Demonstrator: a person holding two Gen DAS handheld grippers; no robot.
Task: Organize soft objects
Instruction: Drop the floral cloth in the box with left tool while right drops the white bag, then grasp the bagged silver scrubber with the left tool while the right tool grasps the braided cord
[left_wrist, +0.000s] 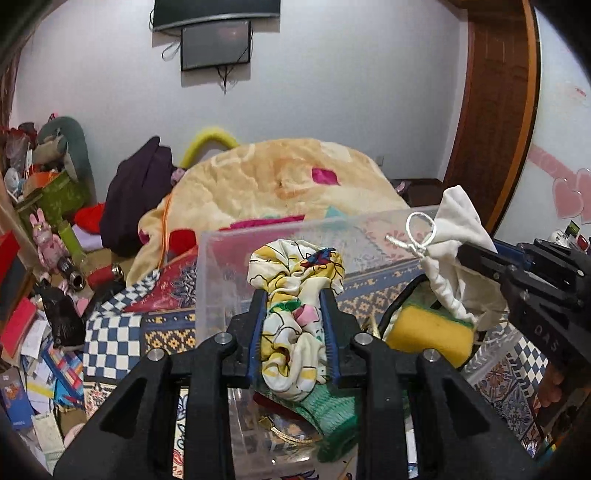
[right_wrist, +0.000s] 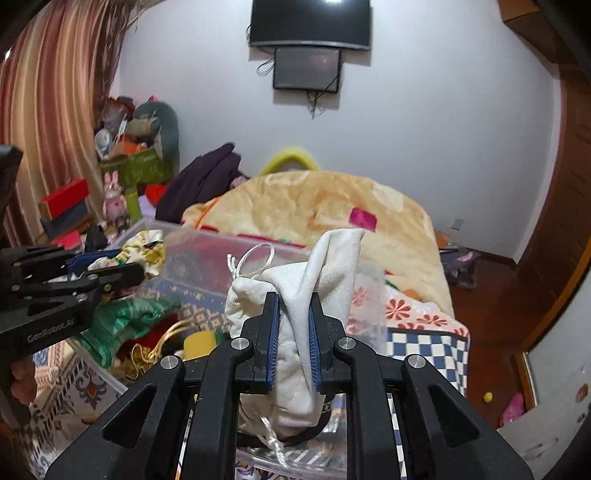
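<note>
My left gripper (left_wrist: 293, 295) is shut on a yellow-and-white floral cloth (left_wrist: 295, 280) and holds it over the clear plastic bin (left_wrist: 221, 243). My right gripper (right_wrist: 294, 299) is shut on a white drawstring pouch (right_wrist: 325, 269) and holds it above the same bin (right_wrist: 207, 236). In the left wrist view the right gripper (left_wrist: 476, 258) comes in from the right with the pouch (left_wrist: 458, 229). In the right wrist view the left gripper (right_wrist: 110, 273) shows at the left with the floral cloth (right_wrist: 144, 247). In the bin lie a green knit piece (left_wrist: 332, 417) and a yellow sponge (left_wrist: 428, 332).
The bin stands on a patterned bedspread (left_wrist: 110, 332). A folded beige blanket (left_wrist: 280, 177) and a dark purple garment (left_wrist: 136, 192) lie behind it. Cluttered boxes and toys (left_wrist: 48, 206) fill the left side. A wooden door (left_wrist: 495, 110) stands at the right.
</note>
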